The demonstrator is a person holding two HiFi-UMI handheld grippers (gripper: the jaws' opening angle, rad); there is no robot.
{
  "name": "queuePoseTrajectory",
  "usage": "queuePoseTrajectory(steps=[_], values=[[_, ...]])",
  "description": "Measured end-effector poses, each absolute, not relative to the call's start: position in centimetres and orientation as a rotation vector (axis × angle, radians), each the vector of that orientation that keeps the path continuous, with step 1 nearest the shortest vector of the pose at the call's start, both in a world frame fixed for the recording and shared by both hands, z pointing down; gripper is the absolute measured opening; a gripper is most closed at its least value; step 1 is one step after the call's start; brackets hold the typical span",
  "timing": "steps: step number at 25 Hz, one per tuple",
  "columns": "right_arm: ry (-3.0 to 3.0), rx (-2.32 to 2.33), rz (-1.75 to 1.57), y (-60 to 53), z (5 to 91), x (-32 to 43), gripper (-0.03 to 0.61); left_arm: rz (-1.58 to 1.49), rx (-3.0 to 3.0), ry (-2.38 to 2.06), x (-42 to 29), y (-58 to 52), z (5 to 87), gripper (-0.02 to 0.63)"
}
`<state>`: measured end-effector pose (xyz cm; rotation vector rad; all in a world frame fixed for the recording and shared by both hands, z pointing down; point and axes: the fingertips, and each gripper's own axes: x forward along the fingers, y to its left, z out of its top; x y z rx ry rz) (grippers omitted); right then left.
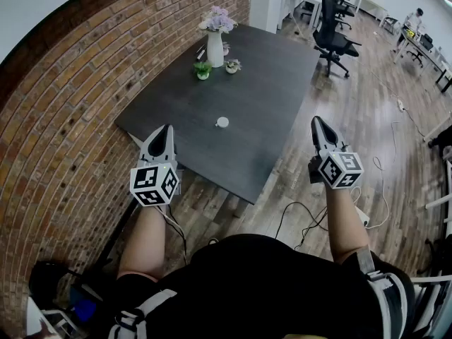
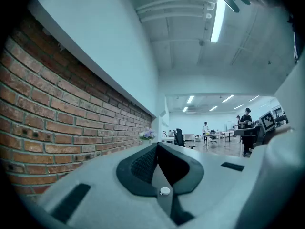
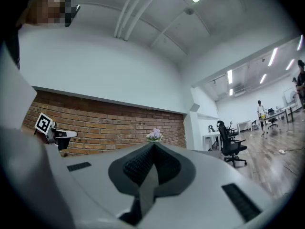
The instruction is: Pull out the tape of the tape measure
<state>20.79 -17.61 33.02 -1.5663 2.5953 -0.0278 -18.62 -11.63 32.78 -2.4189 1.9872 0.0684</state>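
Note:
A small round white tape measure (image 1: 222, 122) lies alone near the middle of the dark grey table (image 1: 268, 97) in the head view. My left gripper (image 1: 167, 129) is shut and empty, held over the table's near left corner, short of the tape measure. My right gripper (image 1: 317, 121) is shut and empty too, off the table's right edge above the wooden floor. In the left gripper view the jaws (image 2: 157, 145) meet with nothing between them; the right gripper view shows the same (image 3: 153, 146). The tape measure is hidden in both gripper views.
A white vase with pale flowers (image 1: 215, 41) and two small potted plants (image 1: 203, 69) stand at the table's far end. A brick wall (image 1: 78, 104) runs along the left. A black office chair (image 1: 332, 37) stands beyond the table; cables (image 1: 304, 217) trail on the floor.

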Motion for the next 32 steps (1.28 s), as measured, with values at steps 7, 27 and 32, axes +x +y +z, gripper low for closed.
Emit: queuePoseTrajectory(steps=[7,27,32], values=[[2.596,-1.564,-0.047,-17.6,33.4,20.5,-0.003,0.075,-2.422,1.980,-18.9,-11.6,32.7,0.009],[2.852,-1.457,-0.133,-17.7,39.2,9.7,0.159,-0.004,-2.563,1.959,-23.3,-10.6,37.2,0.009],[3.050,-1.375,-0.190,-19.2,43.5,5.3,0.208,-0.057,-2.613,1.982,-23.9,-11.2,39.8,0.009]])
